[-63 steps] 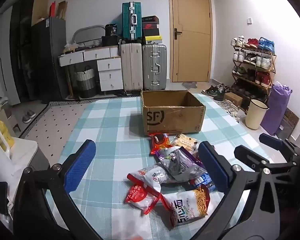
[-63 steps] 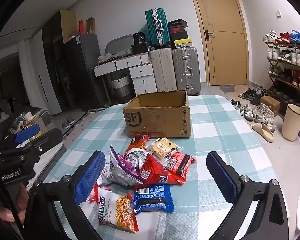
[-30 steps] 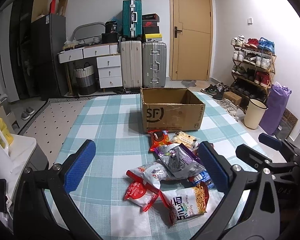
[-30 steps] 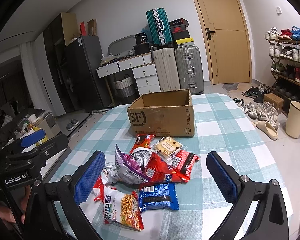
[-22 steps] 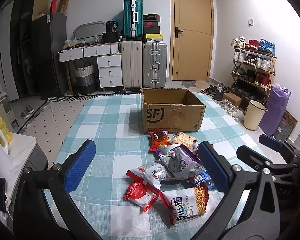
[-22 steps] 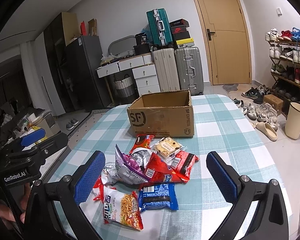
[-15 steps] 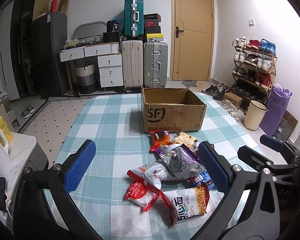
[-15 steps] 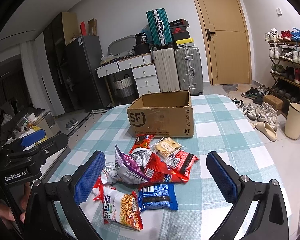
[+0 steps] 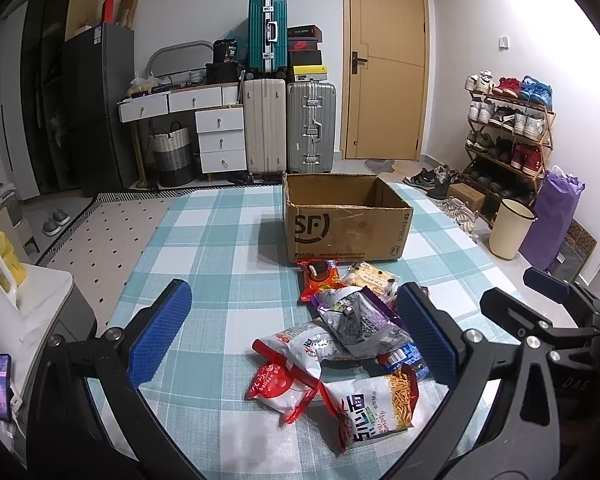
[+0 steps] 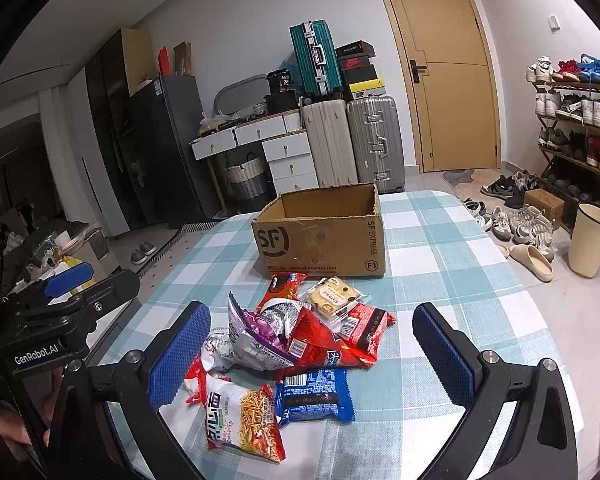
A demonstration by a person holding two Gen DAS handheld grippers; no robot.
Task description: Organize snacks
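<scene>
A pile of snack packets (image 9: pixel 352 332) lies on the checked tablecloth in front of an open, empty-looking SF cardboard box (image 9: pixel 346 220). The pile also shows in the right wrist view (image 10: pixel 292 344), with the box (image 10: pixel 320 244) behind it. It includes a purple-silver bag (image 10: pixel 256 336), a blue packet (image 10: pixel 314 394), a noodle-snack bag (image 10: pixel 240 420), red packets and a biscuit pack (image 10: pixel 332 294). My left gripper (image 9: pixel 296 332) is open and empty, held above the pile's near side. My right gripper (image 10: pixel 312 352) is open and empty, straddling the pile from above.
The table (image 9: pixel 220 240) has a teal and white checked cloth. Suitcases (image 9: pixel 288 124), a drawer desk and a door stand behind it. A shoe rack (image 9: pixel 508 136), a bin (image 9: pixel 510 232) and shoes on the floor lie to the right.
Both grippers drifted only slightly; the views shifted a little. The snacks and the box have not moved.
</scene>
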